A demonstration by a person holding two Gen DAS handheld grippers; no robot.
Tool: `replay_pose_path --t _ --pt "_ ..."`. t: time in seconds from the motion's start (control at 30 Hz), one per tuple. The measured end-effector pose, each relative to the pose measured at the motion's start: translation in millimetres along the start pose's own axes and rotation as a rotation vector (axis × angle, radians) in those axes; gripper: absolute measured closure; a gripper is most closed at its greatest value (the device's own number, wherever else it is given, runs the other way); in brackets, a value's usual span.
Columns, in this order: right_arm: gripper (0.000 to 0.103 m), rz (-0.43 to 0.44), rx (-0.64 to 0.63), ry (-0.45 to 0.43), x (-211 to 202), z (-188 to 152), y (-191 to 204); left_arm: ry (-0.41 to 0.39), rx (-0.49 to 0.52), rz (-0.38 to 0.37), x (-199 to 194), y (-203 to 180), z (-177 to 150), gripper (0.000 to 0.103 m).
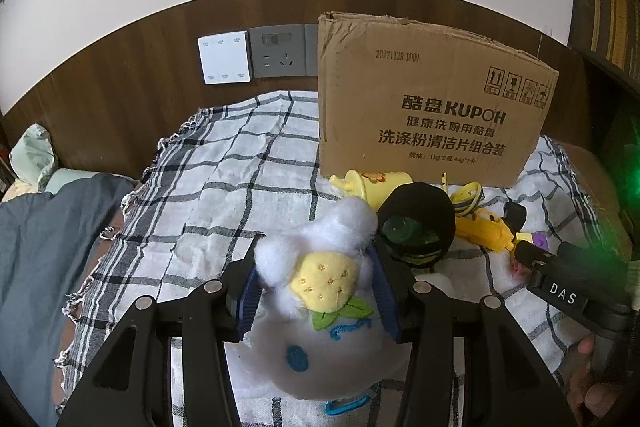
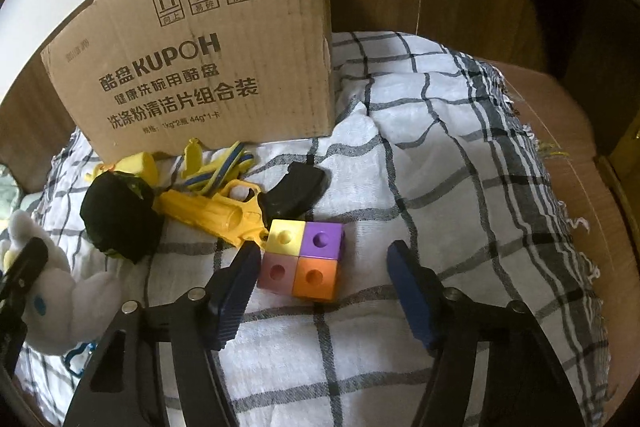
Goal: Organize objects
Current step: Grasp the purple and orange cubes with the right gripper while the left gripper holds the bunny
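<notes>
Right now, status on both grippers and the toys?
Left gripper shut on white plush toy. Right gripper open around colored cube block, not gripping. Cardboard box behind; nothing blocking.

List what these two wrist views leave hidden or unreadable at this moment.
- Cardboard box contents: both views show only its printed outer wall.
- Plush toy underside: left wrist view, covered by the left gripper pads.
- Black round object: identity unclear in both views.
- Right gripper: open around the colored cube block; contact unclear.
</notes>
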State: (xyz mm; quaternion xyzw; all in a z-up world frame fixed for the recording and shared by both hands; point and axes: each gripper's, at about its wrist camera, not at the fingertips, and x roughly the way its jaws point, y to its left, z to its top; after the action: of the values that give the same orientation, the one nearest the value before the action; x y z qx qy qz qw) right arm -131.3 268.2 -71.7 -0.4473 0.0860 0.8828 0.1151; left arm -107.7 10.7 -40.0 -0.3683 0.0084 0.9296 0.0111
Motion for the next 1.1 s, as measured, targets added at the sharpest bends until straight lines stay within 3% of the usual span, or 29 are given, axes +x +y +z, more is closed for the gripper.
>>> replay_pose_path --t 0.17,0.47,0.93,1.1 --pt "0.05 0.017 -0.021 0.005 -1.7 -1.3 5.1 0.003 -0.003 -0.003 1.2 2.1 -0.7 0.055" --pt "0.054 0.034 -0.03 0.013 1.8 -2.9 8.5 0.002 -0.005 -0.003 1.0 3.3 -1.1 0.055" --pt "0.076 0.065 -0.053 -0.051 -15.4 -4.7 12.5 -0.006 -0.001 -0.004 -5.6 0.4 0.0 0.055" --pt "0.078 0.072 -0.061 -0.07 -25.6 -7.1 15.3 -0.016 -0.003 -0.001 -9.8 1.2 0.9 0.055"
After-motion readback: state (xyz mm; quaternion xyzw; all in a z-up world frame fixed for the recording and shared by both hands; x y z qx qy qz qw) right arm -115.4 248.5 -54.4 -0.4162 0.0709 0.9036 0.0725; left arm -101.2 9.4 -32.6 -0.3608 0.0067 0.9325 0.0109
